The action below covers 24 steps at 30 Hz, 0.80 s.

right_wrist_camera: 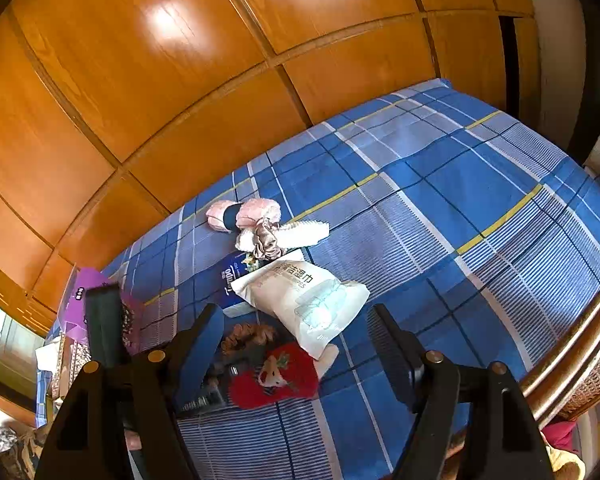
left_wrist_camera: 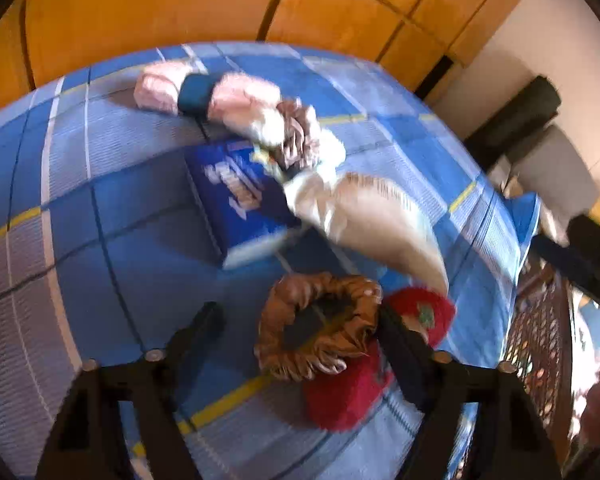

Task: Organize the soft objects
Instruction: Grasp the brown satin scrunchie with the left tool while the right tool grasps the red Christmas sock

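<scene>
The brown scrunchie (left_wrist_camera: 320,326) lay flat on the plaid bedsheet (left_wrist_camera: 100,208), overlapping the red plush strawberry (left_wrist_camera: 352,396), between the left gripper's (left_wrist_camera: 300,320) parted fingers. The right gripper (right_wrist_camera: 296,320) hung apart, empty.

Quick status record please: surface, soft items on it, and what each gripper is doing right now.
surface: blue plaid bedsheet
near items: brown satin scrunchie, partly overlapping red plush strawberry toy
middle items: white wet-wipes pack overlapping blue tissue pack
far items: pink fluffy slipper with dark band, beige scrunchie
left gripper: jaws apart, scrunchie between them, contact unclear through blur
right gripper: open, empty, above the toy
</scene>
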Motion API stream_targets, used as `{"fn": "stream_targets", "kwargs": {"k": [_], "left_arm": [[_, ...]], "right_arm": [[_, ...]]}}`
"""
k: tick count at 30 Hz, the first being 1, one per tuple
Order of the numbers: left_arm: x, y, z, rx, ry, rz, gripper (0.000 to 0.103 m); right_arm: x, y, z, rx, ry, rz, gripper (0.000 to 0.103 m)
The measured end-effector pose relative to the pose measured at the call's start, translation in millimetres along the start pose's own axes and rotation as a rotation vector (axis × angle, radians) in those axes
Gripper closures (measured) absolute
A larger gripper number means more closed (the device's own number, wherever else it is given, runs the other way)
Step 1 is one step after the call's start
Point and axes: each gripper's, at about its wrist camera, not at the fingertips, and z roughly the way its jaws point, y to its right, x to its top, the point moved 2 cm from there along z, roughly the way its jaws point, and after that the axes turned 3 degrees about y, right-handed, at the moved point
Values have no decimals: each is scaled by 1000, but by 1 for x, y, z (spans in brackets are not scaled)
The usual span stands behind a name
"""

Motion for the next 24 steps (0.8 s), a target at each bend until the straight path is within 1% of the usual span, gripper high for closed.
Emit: {"fn": "stream_targets", "kwargs": {"k": [1, 2, 5, 7, 8, 9, 10, 12, 14, 15, 18, 20, 21, 24], "left_arm": [[0, 0, 1, -12, -18, 2, 70], [0, -1, 2, -9, -31, 2, 85], [-7, -10, -9, -1, -17, 9, 87], [-15, -22, -22, 14, -6, -23, 87], [-20, -29, -30, 41, -1, -31, 87], [-24, -33, -34, 65, 2, -34, 87], [-32, -40, -44, 106, 7, -37, 87], [-46, -49, -59, 162, 17, -25, 87], [-60, -52, -65, 207, 17, 5, 87], [-69, -55, -70, 222, 22, 21, 87], [-85, -58, -80, 237, 43, 36, 87], [-89, -58, -81, 240, 56, 31, 87], [-90, -58, -81, 243, 58, 29, 87], [-90, -59, -81, 246, 59, 23, 87]], "right_arm": [[0, 0, 2, -1, -7, -1, 28], [1, 0, 5, 1, -24, -6, 28], [4, -4, 12, 4, -64, -39, 28], [6, -10, 20, 28, -131, -78, 29], [5, -16, 26, 50, -194, -109, 29], [3, -21, 31, 61, -237, -137, 29], [1, -28, 38, 66, -294, -182, 29], [-5, -43, 49, 58, -376, -283, 29], [-12, -58, 57, 52, -439, -412, 29], [-17, -69, 59, 54, -463, -516, 29], [-32, -95, 62, 86, -509, -769, 29], [-43, -106, 66, 103, -550, -908, 29], [-48, -109, 71, 90, -576, -983, 29], [-61, -112, 90, 49, -657, -1134, 29]]}}
